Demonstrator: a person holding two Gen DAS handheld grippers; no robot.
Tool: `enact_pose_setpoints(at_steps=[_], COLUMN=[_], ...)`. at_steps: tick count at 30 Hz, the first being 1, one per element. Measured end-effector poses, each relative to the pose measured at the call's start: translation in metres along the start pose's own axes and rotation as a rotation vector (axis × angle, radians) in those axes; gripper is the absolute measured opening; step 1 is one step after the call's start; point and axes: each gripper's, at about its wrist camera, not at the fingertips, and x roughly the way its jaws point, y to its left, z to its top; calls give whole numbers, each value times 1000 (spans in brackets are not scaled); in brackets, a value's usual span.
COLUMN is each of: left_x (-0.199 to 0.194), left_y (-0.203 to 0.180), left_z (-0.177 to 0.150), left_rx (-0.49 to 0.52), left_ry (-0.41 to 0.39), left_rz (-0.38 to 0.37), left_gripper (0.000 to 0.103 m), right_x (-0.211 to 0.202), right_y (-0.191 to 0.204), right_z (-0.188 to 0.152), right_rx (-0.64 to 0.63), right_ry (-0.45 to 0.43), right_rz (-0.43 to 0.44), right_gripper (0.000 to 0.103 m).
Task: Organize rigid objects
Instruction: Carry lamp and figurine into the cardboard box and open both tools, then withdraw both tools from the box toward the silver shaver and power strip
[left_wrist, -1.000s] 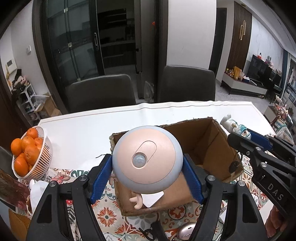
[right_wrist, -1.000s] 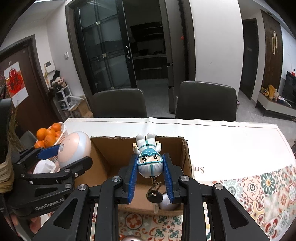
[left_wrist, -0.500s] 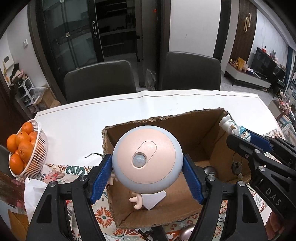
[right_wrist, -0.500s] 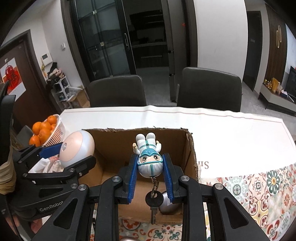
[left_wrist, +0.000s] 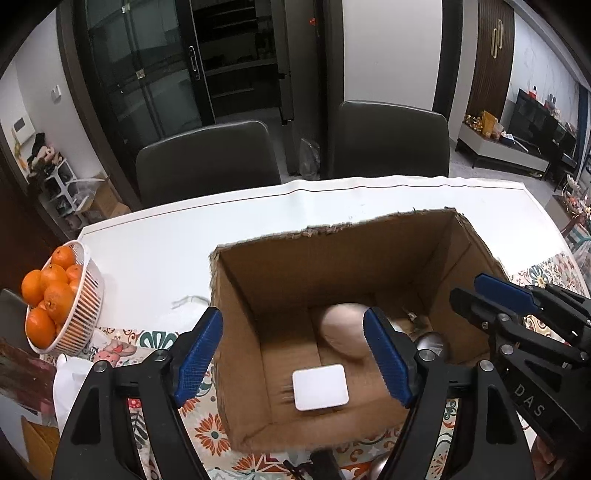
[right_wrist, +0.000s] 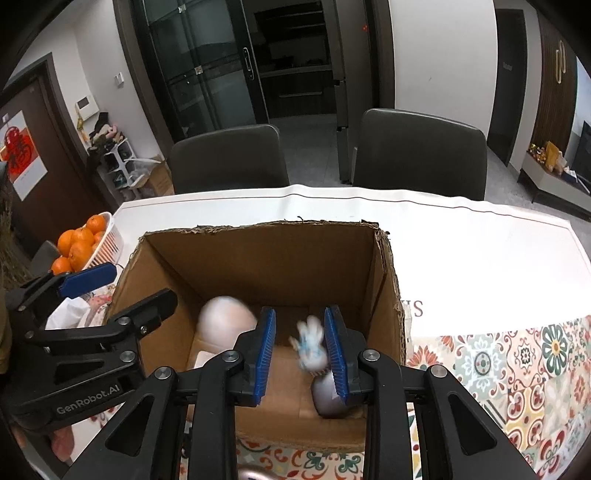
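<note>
Blurred past detail, the round pink-and-grey toy (left_wrist: 345, 334) lies in the brown cardboard box (left_wrist: 332, 266) beyond the opening, empty left gripper (left_wrist: 291, 360), while only the right wrist view shows the small white-and-blue figurine (right_wrist: 310, 345) loose between the parted right gripper (right_wrist: 300, 356) pads.

A cardboard box (left_wrist: 436, 254) is sitting on the table (left_wrist: 258, 210), with a fruit basket (left_wrist: 79, 306) lying to its left.

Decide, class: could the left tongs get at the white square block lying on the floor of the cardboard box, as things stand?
Probably yes. The left tongs hang over the cardboard box, jaws opening, nothing between them. The white square block lies below, uncovered; the box's top is open. The blurred round toy lies close beside it.
</note>
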Motion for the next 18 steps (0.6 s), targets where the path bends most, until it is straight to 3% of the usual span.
enact_pose_setpoints(at_steps=[18], left_x=[-63], left_y=[3], left_z=[-41], left_rx=[-25], left_ry=[-105], left_rz=[-15], left_gripper=[80], right_x=[-56], right_y=[9], right_z=[-28], right_rx=[-6], right_ry=[-96], right_rz=[-35], right_gripper=[29])
